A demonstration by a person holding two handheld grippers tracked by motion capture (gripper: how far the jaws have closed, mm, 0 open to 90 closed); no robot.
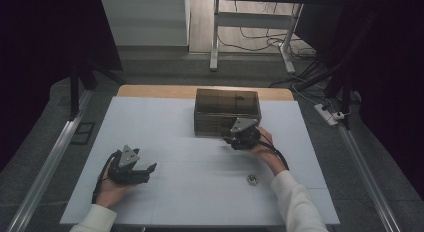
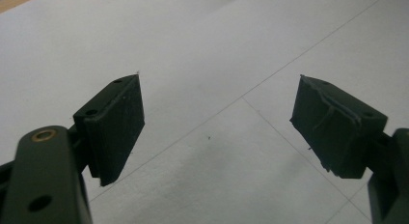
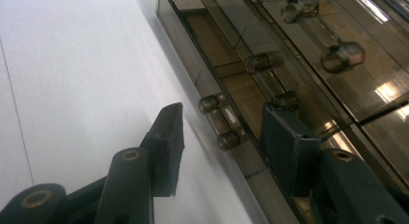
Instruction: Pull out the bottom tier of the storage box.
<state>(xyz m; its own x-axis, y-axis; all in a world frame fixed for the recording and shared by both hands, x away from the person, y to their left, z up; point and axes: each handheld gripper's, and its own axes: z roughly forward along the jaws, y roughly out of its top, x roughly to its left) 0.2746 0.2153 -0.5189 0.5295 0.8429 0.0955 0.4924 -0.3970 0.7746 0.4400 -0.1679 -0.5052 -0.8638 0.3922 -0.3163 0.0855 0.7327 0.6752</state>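
Left gripper (image 1: 150, 168) rests low over the white table (image 1: 165, 142), held in the left hand (image 1: 111, 188); jaws stand wide apart, nothing between them, bare board under them in its own view (image 2: 217, 118).

Middle back: a smoked, see-through drawer box (image 1: 227, 108) stands near the table's far edge. Front face shows stacked drawers with small bar handles.

Right gripper (image 1: 229, 140) sits at the foot of the box, on its front right side, in the right hand (image 1: 265, 149). Jaws are parted about halfway and straddle the lowest handle (image 3: 219, 121); pads do not press on it. One jaw lies against or just beside the box front, exact contact unclear. Two more handles (image 3: 270, 74) sit on the drawers above.

A small shiny metal piece (image 1: 252, 179) lies loose on the table near the right forearm, well apart from the box.

Surface: white board with faint seam lines, wooden strip along the far edge. Room: dim, grey floor, desk legs and loose cables behind, a power strip (image 1: 327, 114) at right.
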